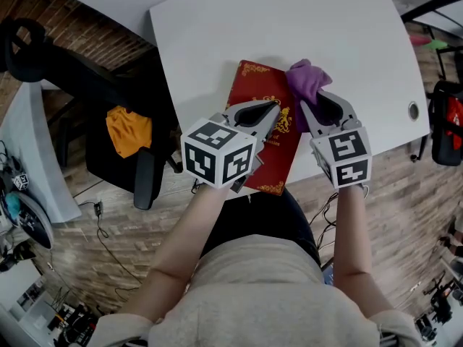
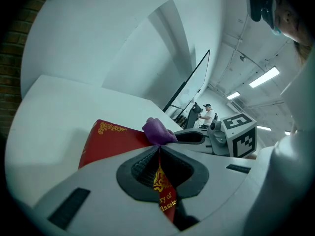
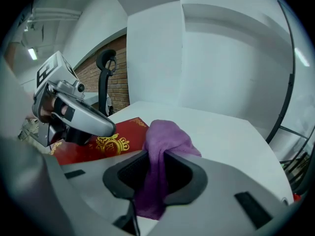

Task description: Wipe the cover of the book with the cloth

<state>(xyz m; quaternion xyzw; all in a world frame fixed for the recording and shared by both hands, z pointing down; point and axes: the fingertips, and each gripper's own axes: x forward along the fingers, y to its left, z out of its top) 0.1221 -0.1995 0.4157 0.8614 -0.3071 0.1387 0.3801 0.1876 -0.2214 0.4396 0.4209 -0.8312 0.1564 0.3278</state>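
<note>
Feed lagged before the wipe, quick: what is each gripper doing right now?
Left gripper: shut, empty, tips over the red hardcover book with gold print.
Right gripper: shut on the crumpled purple cloth.

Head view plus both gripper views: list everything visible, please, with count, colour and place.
table: one, white, under the book
book: one, red with gold ornament, flat near the table's near edge
cloth: one, purple, at the book's far right corner
office chair: one, black, left of the table
fabric: one, orange, on the chair seat
left gripper: one, grey, jaws together over the book
right gripper: one, grey, shut on the cloth
</note>
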